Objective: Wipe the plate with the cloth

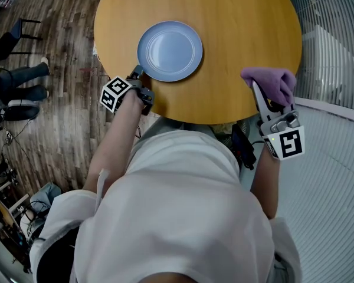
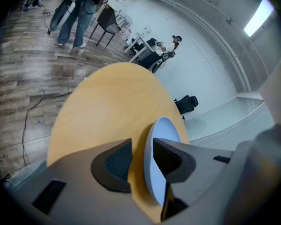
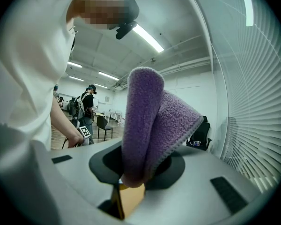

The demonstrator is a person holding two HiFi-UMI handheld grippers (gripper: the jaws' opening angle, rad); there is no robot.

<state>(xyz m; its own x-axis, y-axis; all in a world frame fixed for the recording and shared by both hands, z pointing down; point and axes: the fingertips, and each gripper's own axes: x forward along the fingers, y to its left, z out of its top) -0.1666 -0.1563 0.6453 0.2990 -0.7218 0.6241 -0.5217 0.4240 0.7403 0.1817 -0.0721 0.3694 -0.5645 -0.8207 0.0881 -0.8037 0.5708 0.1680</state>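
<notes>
Left gripper view, rim of plate inside open left claw, right claw clamping cloth.

Left gripper jaws apart — plate rim between them; table beneath.

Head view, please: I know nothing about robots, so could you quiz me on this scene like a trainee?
1. True or false: the purple cloth lies on the plate.
2. Which gripper is shut on the cloth? A left, B right.
3. Fill in: the plate's rim stands between the open jaws of the ___ gripper.
Key: 1 false; 2 B, the right gripper; 3 left, the left gripper.
</notes>
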